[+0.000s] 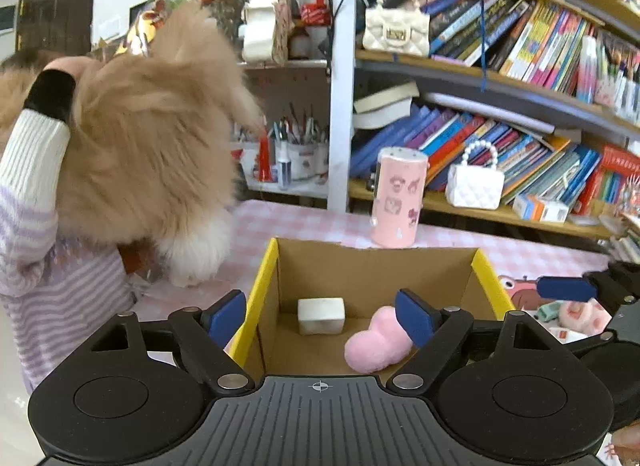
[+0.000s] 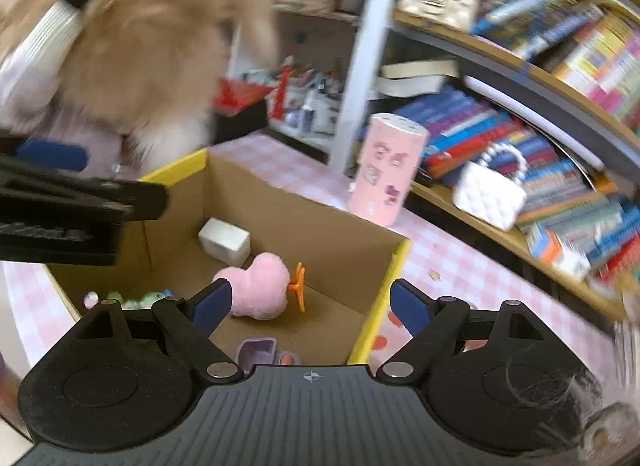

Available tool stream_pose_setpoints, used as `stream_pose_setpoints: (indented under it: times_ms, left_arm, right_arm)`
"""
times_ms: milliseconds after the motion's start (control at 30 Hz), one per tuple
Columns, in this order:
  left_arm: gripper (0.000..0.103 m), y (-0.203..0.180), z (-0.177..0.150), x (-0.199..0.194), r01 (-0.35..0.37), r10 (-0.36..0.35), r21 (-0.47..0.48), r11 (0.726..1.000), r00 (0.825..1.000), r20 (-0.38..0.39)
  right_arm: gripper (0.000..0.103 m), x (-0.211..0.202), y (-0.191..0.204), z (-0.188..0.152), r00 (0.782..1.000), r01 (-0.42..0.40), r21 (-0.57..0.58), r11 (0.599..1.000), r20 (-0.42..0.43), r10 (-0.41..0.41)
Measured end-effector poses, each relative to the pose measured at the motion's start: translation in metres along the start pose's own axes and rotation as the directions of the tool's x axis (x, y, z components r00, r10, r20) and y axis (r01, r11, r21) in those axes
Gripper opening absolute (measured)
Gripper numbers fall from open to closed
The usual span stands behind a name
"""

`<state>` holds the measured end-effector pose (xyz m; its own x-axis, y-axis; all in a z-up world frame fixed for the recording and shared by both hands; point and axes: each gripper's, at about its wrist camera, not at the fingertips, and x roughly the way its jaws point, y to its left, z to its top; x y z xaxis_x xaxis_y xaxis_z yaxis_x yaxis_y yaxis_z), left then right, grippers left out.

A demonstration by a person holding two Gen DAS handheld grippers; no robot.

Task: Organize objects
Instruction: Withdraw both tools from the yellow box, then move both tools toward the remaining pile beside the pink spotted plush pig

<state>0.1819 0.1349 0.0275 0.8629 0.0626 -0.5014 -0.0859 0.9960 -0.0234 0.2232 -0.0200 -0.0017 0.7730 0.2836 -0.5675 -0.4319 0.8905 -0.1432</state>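
Observation:
A cardboard box with yellow rims [image 1: 486, 274] [image 2: 394, 266] stands on a pink checked tablecloth. Inside it lie a white block [image 1: 321, 315] [image 2: 224, 240], a pink plush [image 1: 378, 340] [image 2: 260, 290], an orange hair clip [image 2: 298, 286], a green-white toy [image 2: 138, 300] and a purple item [image 2: 258, 352]. My left gripper [image 1: 320, 316] is open and empty above the box's near edge. My right gripper [image 2: 310, 304] is open and empty over the box's right near corner. It also shows at the right edge of the left wrist view [image 1: 564, 289].
A pink cylinder with stickers [image 1: 397, 197] [image 2: 386, 169] stands behind the box. A person in a striped sweater holds a fluffy tan dog [image 1: 148, 137] [image 2: 152, 45] at the left. Bookshelves [image 1: 520, 137] with white handbags [image 1: 475, 181] line the back. More small toys [image 1: 576, 314] lie right of the box.

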Motion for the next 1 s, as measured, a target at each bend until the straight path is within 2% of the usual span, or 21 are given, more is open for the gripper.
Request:
stream_pose_setpoints:
  times_ms: [267, 467, 833, 1000]
  left_arm:
    - [0.085, 0.004, -0.020, -0.034, 0.018, -0.018, -0.006, 1.000, 1.000, -0.002]
    - [0.085, 0.009, -0.047, -0.059, 0.011, -0.012, -0.002, 1.000, 0.999, -0.042]
    - [0.085, 0.019, -0.104, -0.097, -0.018, 0.018, 0.000, 1.000, 0.991, -0.135]
    - [0.085, 0.022, -0.123, -0.107, -0.035, 0.035, 0.005, 0.999, 0.984, -0.175]
  right_arm:
    - [0.085, -0.045, -0.002, -0.016, 0.996, 0.087, 0.121, 0.989, 0.027, -0.091]
    - [0.085, -0.079, 0.011, -0.040, 0.989, 0.140, 0.189, 0.972, 0.028, -0.148]
    - [0.085, -0.106, 0.050, -0.097, 0.983, 0.169, 0.282, 0.944, -0.117, -0.140]
    - [0.085, -0.116, 0.066, -0.119, 0.977, 0.182, 0.288, 0.940, -0.164, -0.139]
